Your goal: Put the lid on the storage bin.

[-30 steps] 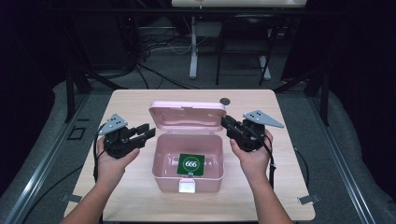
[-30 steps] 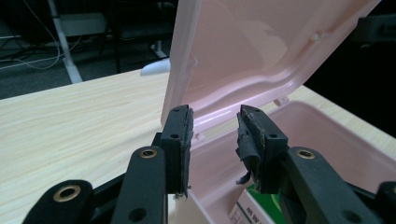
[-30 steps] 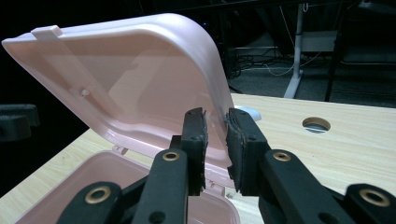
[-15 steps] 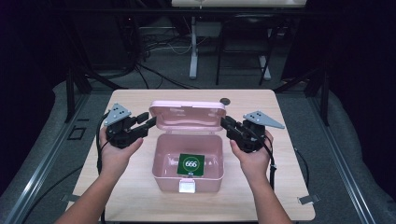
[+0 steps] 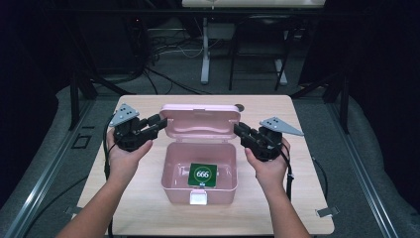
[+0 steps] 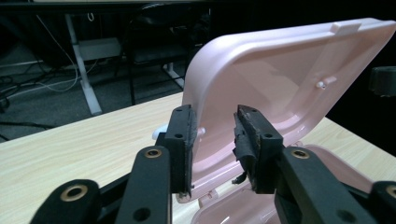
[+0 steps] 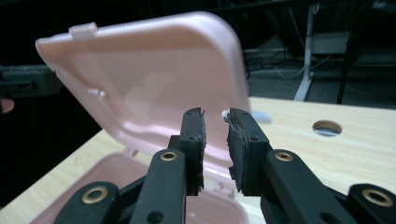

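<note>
Left hand (image 5: pixel 121 158): on the left of the pink box, forearm coming up from the near edge of the counter, wrapped around the left gripper.
Left gripper (image 5: pixel 159 122): at the left end of the box's raised lid, jaws pointing toward it; in the left gripper view (image 6: pixel 212 140) the jaws stand a narrow way apart with the lid's left edge in the gap, and whether the pads touch the lid I cannot tell.
Counter (image 5: pixel 148 208): pale wood grain, bare around the box.
Pink box (image 5: pixel 198 191): middle of the counter, open, white latch tab on its near wall.
Lid (image 5: pixel 200 121): hinged at the box's far side, standing up and tilted back, its hollow inner face toward the person.
Green card (image 5: pixel 202 175): flat on the floor of the box, white ring printed "666".
Hole (image 5: pixel 239 107): small round opening in the counter, just beyond the lid's right corner.
Right gripper (image 5: pixel 237 130): at the right end of the lid, jaws pointing toward it; in the right gripper view (image 7: pixel 215 140) the jaws are narrowly parted, holding nothing, with the lid just beyond the tips.
Right hand (image 5: pixel 267 166): on the right of the box, gripping the right gripper.
</note>
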`<state>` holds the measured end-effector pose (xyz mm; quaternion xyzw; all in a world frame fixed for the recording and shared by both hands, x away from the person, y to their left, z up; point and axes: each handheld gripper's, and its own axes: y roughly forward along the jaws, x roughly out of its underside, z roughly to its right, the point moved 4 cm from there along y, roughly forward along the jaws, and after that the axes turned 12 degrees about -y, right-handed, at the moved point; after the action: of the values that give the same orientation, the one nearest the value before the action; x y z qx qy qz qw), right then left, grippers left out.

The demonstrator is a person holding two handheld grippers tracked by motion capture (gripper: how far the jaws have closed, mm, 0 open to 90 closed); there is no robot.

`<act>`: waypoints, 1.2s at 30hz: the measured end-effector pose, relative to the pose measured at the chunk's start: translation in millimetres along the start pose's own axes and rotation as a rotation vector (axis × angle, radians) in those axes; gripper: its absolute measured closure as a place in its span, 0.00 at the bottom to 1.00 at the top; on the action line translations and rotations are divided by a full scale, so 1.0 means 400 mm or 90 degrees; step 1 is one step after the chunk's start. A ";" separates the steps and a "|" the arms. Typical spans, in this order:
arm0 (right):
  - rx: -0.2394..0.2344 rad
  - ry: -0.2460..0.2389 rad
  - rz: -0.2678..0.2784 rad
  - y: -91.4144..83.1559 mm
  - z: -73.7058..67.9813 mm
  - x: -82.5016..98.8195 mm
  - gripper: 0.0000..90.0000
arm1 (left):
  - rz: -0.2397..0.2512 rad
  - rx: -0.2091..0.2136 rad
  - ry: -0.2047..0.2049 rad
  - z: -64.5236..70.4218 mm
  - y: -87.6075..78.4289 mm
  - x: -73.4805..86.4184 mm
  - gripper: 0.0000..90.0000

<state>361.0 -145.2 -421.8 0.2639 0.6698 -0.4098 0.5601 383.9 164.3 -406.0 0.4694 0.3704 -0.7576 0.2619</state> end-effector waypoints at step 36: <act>0.024 0.057 0.006 -0.026 0.076 0.000 0.75 | -0.009 0.010 0.019 0.025 -0.061 0.030 0.84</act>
<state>369.0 -176.2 -420.4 0.2954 0.6855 -0.4074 0.5261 355.6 169.9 -406.5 0.4803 0.3716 -0.7551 0.2470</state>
